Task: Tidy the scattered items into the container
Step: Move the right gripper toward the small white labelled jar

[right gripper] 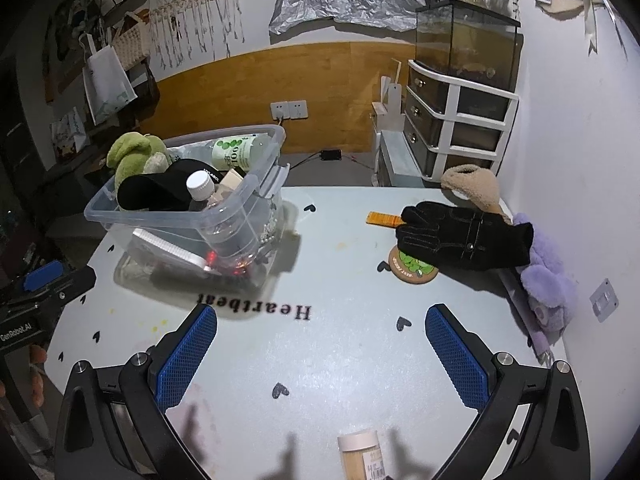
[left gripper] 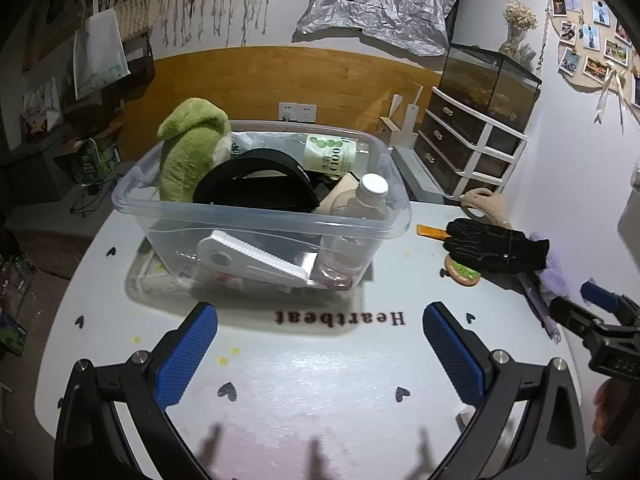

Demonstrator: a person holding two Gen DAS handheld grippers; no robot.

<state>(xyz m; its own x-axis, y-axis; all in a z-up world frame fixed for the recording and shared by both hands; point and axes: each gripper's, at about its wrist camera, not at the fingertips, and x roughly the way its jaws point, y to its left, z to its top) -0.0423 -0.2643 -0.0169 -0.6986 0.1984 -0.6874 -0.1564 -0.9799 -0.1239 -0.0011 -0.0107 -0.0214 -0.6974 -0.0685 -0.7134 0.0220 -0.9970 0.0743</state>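
Toward the table's [right gripper: 320,360] right edge lay the black glove [right gripper: 464,236], long axis crosswise; the right gripper [right gripper: 320,356], jaws wide and empty, was nearer.

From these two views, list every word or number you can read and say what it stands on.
"Heartbeat": printed on the table.
"100": green label of the bottle in the clear container.
"GenRobot.AI": body of the left gripper.
Coaster, black cap and small jar lettering: too small to read.
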